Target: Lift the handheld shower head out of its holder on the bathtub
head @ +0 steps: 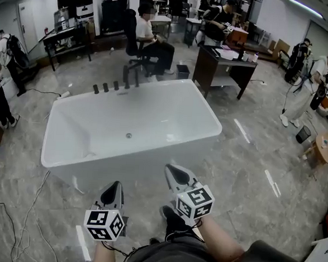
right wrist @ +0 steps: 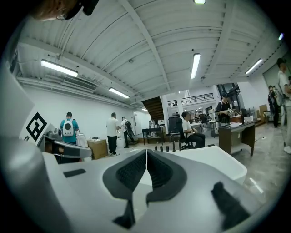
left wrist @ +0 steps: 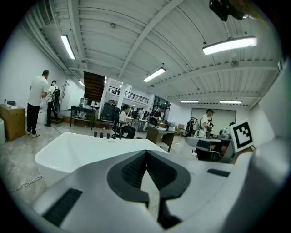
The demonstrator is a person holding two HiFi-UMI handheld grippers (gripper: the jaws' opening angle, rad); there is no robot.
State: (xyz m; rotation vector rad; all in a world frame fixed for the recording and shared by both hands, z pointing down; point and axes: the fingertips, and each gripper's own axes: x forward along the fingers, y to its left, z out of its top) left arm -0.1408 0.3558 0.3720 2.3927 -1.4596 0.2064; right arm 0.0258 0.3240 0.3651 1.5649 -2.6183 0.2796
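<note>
The handheld shower head is one of a row of dark fittings (head: pixel 116 85) standing upright on the far rim of the white bathtub (head: pixel 133 173), at about 11 o'clock from the drain (head: pixel 129 135). They are too small to tell which one is the shower head. The two taller fittings are at the right end of the row.

Both grippers are at the tub's 6 o'clock, outside its near wall and well apart from the fittings. The left gripper (head: pixel 115 186) has its jaws pressed together with nothing between them, and so does the right gripper (head: pixel 170 169).

Beyond the tub, at 12 o'clock, a person sits in a dark chair (head: pixel 137 48). A dark desk (head: pixel 224 67) stands at 1 o'clock, and cables (head: pixel 30 202) trail over the stone floor at 8 o'clock.
</note>
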